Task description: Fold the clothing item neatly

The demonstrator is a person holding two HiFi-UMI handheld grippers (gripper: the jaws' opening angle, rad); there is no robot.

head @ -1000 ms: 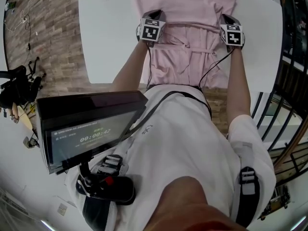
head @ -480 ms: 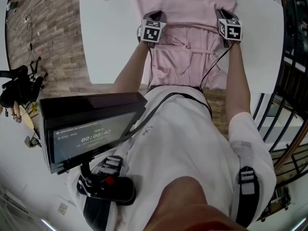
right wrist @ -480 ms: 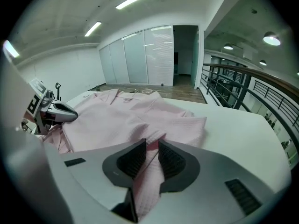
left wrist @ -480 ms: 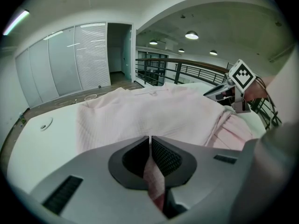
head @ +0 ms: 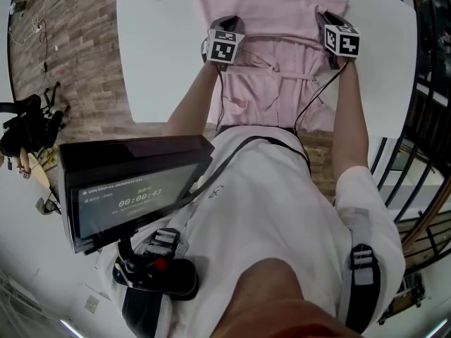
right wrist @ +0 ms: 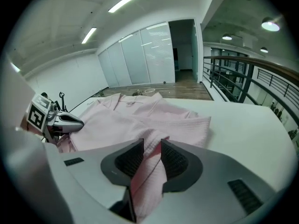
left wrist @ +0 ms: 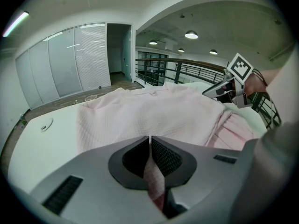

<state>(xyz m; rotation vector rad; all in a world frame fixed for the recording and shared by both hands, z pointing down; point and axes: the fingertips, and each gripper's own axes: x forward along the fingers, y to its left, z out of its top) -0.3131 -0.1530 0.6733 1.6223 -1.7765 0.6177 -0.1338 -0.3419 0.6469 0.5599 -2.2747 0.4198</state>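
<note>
Bright room, white worktop (head: 162, 55). Spread across the worktop's middle, a soft pink waffle-cloth robe (head: 275, 20), with its hem hanging off the worktop's near edge. Left of the worktop's middle, left gripper (left wrist: 150, 146) with fingers pinched tight on a fold. Right of the middle, right gripper (right wrist: 152, 148) with fingers just opening and cloth loose between them. Shifted a little outward since a moment ago. Likely letting go after a fold. Next, probably a fresh edge to grab.

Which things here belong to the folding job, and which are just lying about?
Job: pink robe; white table; left gripper, shut on the robe; right gripper, jaws just opening, robe fabric between them.
Lying about: timer screen; black equipment; railing.
</note>
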